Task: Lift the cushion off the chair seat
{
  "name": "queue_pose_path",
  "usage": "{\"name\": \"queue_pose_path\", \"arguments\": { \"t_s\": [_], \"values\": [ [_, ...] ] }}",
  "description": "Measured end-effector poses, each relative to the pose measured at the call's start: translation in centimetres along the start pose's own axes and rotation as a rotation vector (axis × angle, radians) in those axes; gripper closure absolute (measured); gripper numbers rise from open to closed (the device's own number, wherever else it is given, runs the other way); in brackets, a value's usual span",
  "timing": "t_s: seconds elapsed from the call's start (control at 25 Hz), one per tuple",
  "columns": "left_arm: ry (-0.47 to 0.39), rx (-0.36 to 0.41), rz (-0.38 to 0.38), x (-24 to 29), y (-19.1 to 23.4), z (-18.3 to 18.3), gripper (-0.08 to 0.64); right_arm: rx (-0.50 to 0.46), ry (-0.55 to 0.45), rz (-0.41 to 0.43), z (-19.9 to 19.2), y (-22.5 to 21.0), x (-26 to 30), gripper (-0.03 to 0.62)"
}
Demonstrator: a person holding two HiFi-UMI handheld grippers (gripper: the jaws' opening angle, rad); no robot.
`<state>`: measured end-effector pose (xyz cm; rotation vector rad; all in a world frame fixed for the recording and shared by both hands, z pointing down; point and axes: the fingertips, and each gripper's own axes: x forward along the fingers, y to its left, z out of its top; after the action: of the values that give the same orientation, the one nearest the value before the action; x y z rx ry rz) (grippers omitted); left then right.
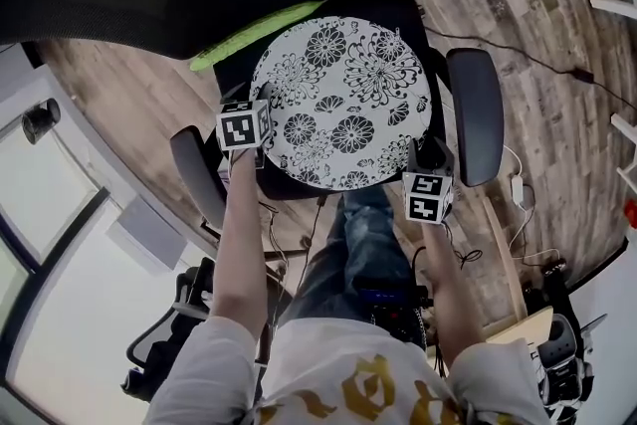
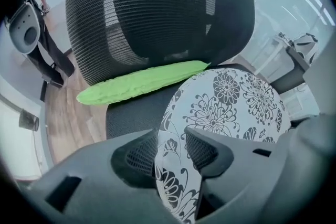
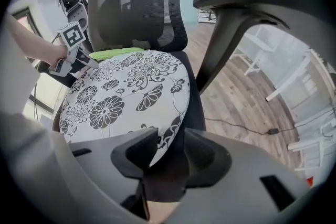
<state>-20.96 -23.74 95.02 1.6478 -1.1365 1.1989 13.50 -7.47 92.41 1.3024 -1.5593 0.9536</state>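
A round white cushion [image 1: 343,105] with black flower print lies on the black office chair's seat [image 1: 423,25]. My left gripper [image 1: 257,142] is at the cushion's left rim. In the left gripper view the jaws [image 2: 170,147] stand open with the cushion's [image 2: 226,107] edge running between them. My right gripper [image 1: 426,159] is at the front right rim. In the right gripper view it [image 3: 170,147] is open too, astride the edge of the cushion [image 3: 121,92], with a gap showing on the right pad's side. The left gripper [image 3: 73,55] also shows there, across the cushion.
A long green knobby object [image 1: 254,33] lies on the seat behind the cushion, against the mesh backrest [image 2: 157,13]. Armrests flank the seat at the right [image 1: 476,114] and left [image 1: 194,169]. A cable [image 1: 508,50] runs over the wooden floor. Another chair base [image 1: 164,333] stands beside my legs.
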Motion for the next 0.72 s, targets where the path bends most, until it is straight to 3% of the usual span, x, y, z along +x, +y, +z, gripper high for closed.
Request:
{"name": "queue_pose_path", "arguments": {
  "t_s": [0.36, 0.52, 0.72],
  "values": [
    [0.059, -0.002, 0.013, 1.8, 0.2, -0.6, 0.404, 0.034, 0.017, 0.011, -0.4, -0.3, 1.1, 0.457],
    [0.114, -0.024, -0.014, 2.0, -0.1, -1.0, 0.448, 0.037, 0.039, 0.012, -0.8, -0.4, 1.1, 0.455],
    [0.122, -0.061, -0.04, 2.0, -0.6, -0.7, 0.52, 0.007, 0.077, 0.015, -0.7, -0.4, 1.4, 0.457]
  ]
}}
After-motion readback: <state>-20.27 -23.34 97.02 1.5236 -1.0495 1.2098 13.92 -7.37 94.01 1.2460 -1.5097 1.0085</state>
